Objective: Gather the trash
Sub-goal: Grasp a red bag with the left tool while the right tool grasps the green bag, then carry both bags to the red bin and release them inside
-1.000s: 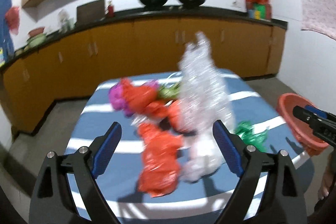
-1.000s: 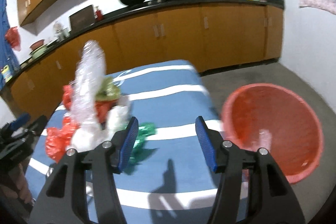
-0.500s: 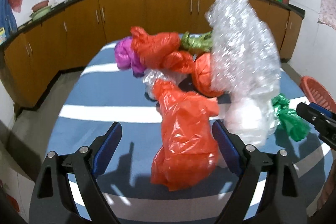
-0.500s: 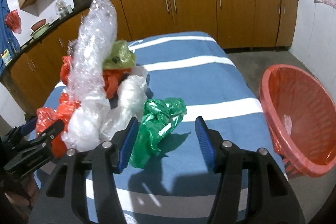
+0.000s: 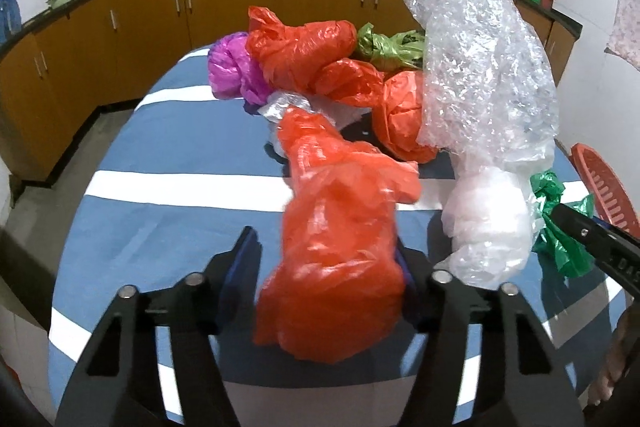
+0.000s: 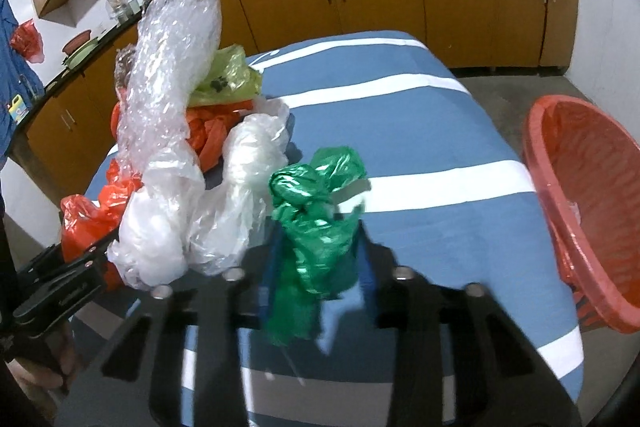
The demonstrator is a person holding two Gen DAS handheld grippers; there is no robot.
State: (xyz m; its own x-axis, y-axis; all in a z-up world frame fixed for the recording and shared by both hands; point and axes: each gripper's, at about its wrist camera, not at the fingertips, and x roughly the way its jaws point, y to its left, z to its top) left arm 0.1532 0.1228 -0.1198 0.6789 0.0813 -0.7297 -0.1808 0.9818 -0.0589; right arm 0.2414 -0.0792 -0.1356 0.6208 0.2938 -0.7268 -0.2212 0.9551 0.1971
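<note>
A: Both hands have come down onto the pile since a second ago, and both sets of fingers have just been closing. The left gripper [image 5: 326, 263] now has the red bag [image 5: 340, 247] between its fingers, where before the bag lay ahead of wide-open ones.

B: And the right?

A: The right gripper [image 6: 320, 255] has narrowed onto the green bag [image 6: 316, 211]. Its pads look pressed into the plastic on both sides.

B: Is the left one truly gripping?

A: The far pad is buried in the bag; the near pad [image 5: 244, 259] seems just beside it, so I cannot call that grip sure.

B: Which way does each bag run?

A: Both lie lengthwise along the fingers, stretching away over the table [image 6: 420, 131], so the pinch falls across the narrow waist.

B: And the basket?

A: The basket [image 6: 580, 195] stands off the table's right edge, nearer the right hand. That bag likely goes first, lifted and swung right.
</note>
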